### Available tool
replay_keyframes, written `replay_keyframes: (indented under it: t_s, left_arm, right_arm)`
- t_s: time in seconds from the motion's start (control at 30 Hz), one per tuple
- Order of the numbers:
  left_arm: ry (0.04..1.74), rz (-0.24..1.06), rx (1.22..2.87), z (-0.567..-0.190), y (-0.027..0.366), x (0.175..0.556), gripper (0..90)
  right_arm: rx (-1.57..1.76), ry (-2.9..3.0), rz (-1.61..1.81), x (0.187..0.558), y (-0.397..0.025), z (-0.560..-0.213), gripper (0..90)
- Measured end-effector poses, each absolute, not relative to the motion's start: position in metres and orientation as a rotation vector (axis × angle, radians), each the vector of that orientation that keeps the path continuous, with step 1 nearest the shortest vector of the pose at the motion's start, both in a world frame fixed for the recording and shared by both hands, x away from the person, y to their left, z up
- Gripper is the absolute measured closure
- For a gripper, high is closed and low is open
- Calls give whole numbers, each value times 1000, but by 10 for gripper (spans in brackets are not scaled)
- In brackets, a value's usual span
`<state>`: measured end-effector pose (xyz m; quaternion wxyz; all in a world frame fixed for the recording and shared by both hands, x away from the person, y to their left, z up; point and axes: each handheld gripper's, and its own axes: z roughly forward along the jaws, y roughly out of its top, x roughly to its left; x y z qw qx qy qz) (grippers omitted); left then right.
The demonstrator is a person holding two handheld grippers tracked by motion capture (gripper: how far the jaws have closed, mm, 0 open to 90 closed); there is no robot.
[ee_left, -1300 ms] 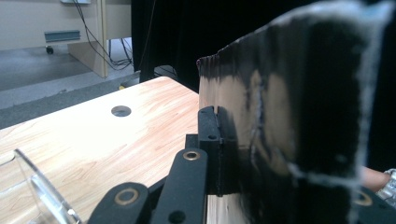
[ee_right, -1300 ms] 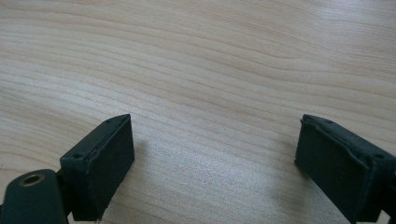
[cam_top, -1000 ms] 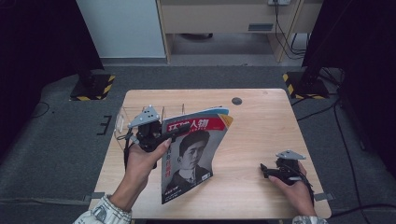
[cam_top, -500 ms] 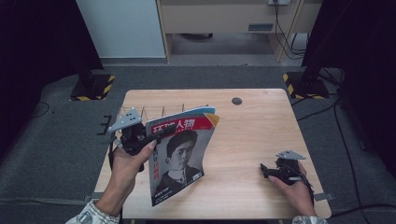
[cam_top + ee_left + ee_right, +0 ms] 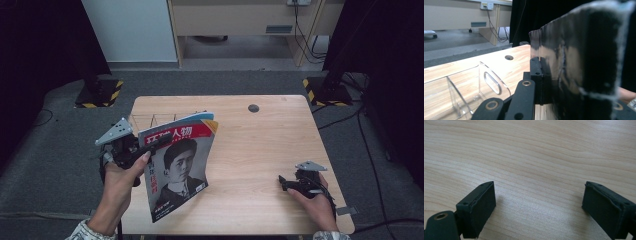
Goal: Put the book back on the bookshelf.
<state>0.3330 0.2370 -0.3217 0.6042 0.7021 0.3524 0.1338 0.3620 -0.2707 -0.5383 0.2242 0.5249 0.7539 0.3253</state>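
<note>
Your left gripper (image 5: 156, 142) is clamped on the magazine's (image 5: 182, 165) top edge, so it hangs below the jaws over the table (image 5: 260, 135). A clear rack (image 5: 469, 87) sits just beyond. Your right gripper (image 5: 284, 182) rests spread apart, well off to the side.

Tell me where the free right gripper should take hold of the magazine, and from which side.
Grip the magazine at its free right edge, about mid-height, coming in from the right across the table. The left gripper already pinches its upper left edge, so it hangs tilted with that edge exposed. The right gripper rests open there.
</note>
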Motion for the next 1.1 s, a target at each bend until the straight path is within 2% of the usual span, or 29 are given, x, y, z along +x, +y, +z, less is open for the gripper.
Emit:
replay_keyframes:
  t_s: [1.1]
  left_arm:
    - [899, 394, 1568, -317, 301, 316, 867]
  right_arm:
    - [1450, 2081, 899, 362, -271, -538, 117]
